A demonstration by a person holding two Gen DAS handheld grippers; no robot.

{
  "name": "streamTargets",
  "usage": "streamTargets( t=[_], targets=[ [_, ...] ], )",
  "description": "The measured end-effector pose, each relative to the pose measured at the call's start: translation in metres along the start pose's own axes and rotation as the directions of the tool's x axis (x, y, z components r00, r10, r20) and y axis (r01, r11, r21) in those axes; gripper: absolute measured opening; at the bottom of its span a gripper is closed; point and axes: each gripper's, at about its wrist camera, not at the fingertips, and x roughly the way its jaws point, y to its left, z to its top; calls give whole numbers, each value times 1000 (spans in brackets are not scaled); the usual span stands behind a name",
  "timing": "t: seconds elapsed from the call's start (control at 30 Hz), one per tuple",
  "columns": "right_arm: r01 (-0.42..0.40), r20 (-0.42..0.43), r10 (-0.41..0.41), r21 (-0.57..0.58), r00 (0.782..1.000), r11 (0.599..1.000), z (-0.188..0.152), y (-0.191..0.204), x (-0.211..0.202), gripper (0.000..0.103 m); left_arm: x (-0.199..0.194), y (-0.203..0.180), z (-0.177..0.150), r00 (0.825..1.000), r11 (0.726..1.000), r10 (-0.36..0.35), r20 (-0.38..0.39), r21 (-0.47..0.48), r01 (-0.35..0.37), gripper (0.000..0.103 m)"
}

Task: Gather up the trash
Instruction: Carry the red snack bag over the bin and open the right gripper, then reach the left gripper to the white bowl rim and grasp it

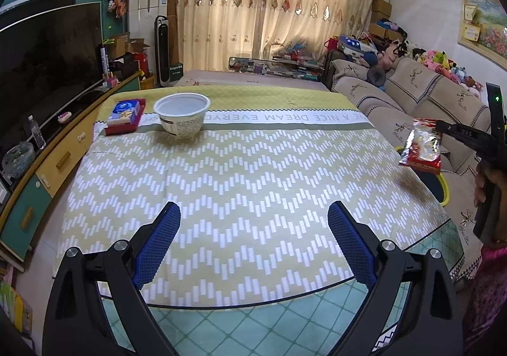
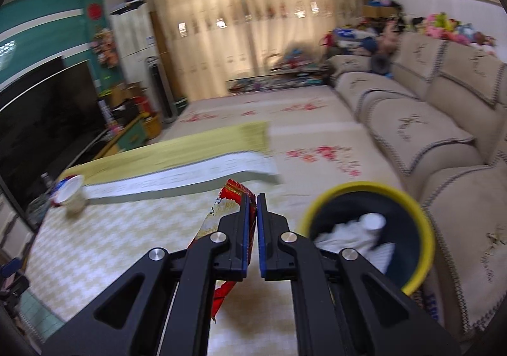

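Note:
My right gripper (image 2: 253,197) is shut on a red and white snack wrapper (image 2: 221,213), which hangs from its pads above the table's right side. From the left wrist view that wrapper (image 1: 421,147) dangles from the right gripper (image 1: 439,126) near the table's right edge. A dark bin with a yellow rim (image 2: 367,188) stands on the floor to the right, with white crumpled trash (image 2: 355,235) inside; a sliver of the bin (image 1: 443,189) shows below the wrapper. My left gripper (image 1: 253,216) is open over the near part of the table, holding nothing. A white paper bowl (image 1: 182,115) stands at the far left.
A red and blue box (image 1: 125,115) lies left of the bowl on the zigzag-patterned tablecloth (image 1: 237,181). A beige sofa (image 2: 427,121) runs along the right. A TV (image 1: 47,55) on a cabinet lines the left wall. A person's hand (image 1: 488,185) grips the right tool.

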Motion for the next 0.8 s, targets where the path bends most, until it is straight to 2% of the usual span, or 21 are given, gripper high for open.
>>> streamTargets(
  t=[0.2,0.53,0.57,0.6,0.67,0.8],
  targets=[
    [132,3,-132,46,991,990,3,-55,15,5,12,-16,4,1000,1000,-12,-14,14,12,93],
    [262,-78,-255,98,964,960,-8,-119,61,5,29,-39,13,999,999,-13,-42,51,15,93],
    [282,-85,-275,98,958,954,-9,-122,66,8,31,-40,14,999,999,-14,-46,52,16,93],
    [308,-94,-299,95,950,947,-12,-126,71,19,32,-40,15,999,998,-16,-48,53,18,93],
    [326,-94,-317,102,944,940,-15,-130,74,34,36,-42,18,999,998,-15,-51,57,18,93],
    [333,-83,-325,101,942,938,-20,-132,71,35,43,-39,26,999,998,3,-42,67,0,93]
  ],
)
